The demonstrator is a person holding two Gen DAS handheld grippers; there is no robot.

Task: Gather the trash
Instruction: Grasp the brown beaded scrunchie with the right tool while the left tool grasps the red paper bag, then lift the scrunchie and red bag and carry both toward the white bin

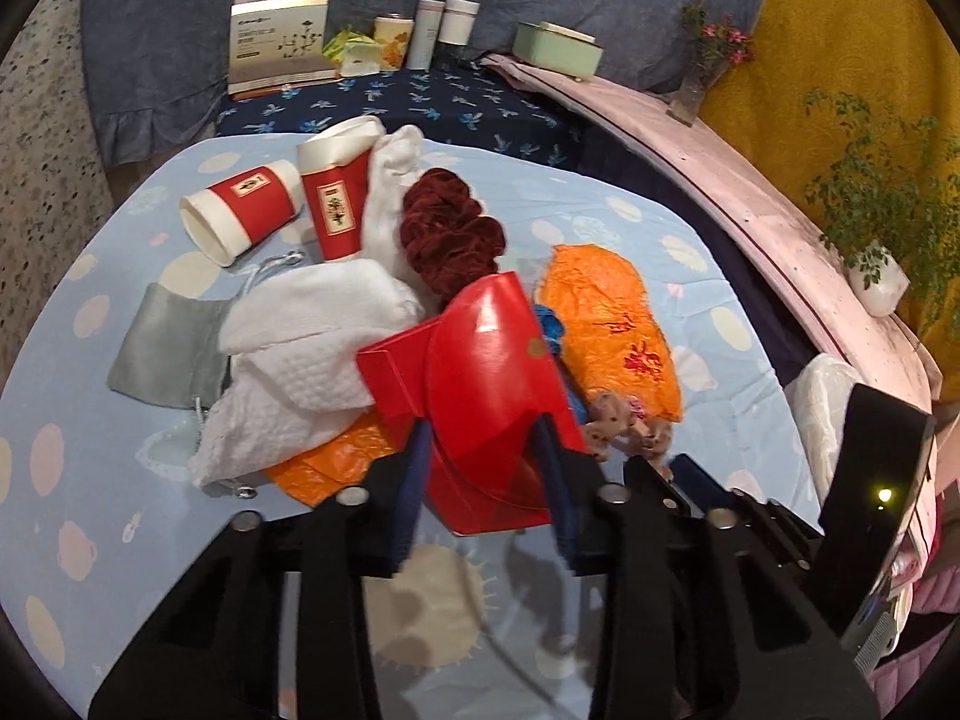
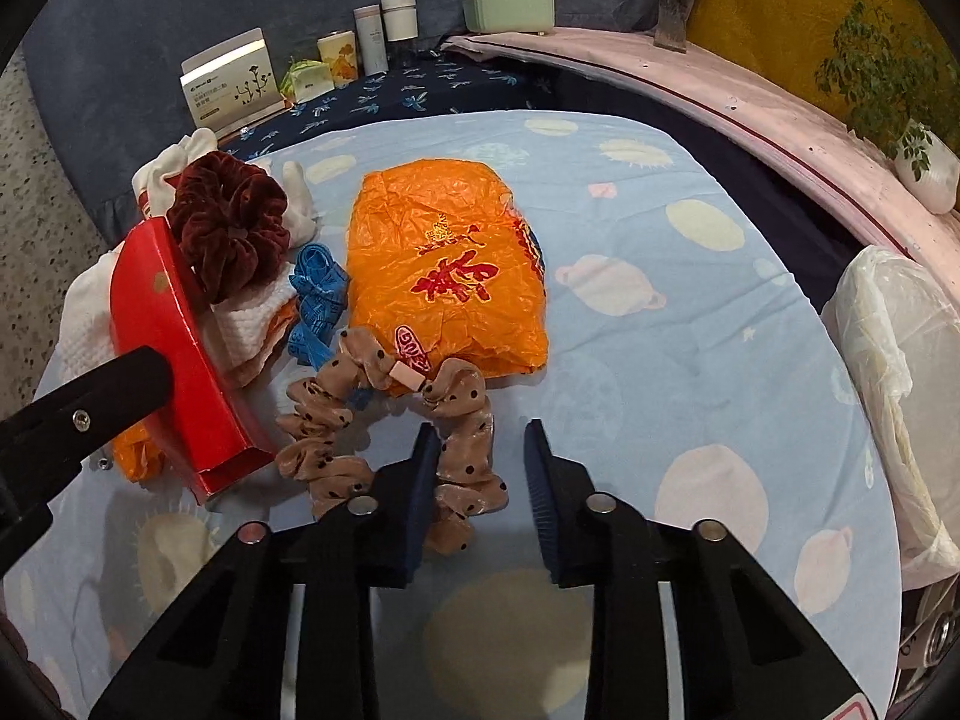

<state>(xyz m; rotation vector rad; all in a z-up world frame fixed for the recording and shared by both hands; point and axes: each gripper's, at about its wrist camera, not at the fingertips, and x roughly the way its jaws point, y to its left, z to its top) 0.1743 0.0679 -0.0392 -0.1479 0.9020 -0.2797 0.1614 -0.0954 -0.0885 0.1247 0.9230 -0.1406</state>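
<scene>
My left gripper point(image 1: 483, 423) is shut on a red cardboard box point(image 1: 480, 384), held just above the blue patterned cloth; the box also shows in the right wrist view point(image 2: 174, 348). Behind it lie white paper towels point(image 1: 312, 360), two red-and-white paper cups point(image 1: 240, 210), a dark red scrunchie point(image 1: 450, 228) and an orange plastic bag point(image 2: 444, 270). My right gripper point(image 2: 480, 438) is open and empty, its left finger over a tan dotted scrunchie point(image 2: 324, 420). A blue tape measure point(image 2: 315, 300) lies beside the bag.
A white-lined trash bin point(image 2: 888, 372) stands at the right edge. A grey pouch point(image 1: 162, 354) lies left. Boxes and jars point(image 1: 282, 36) line the back. A pink ledge point(image 1: 750, 180) with plants runs along the right.
</scene>
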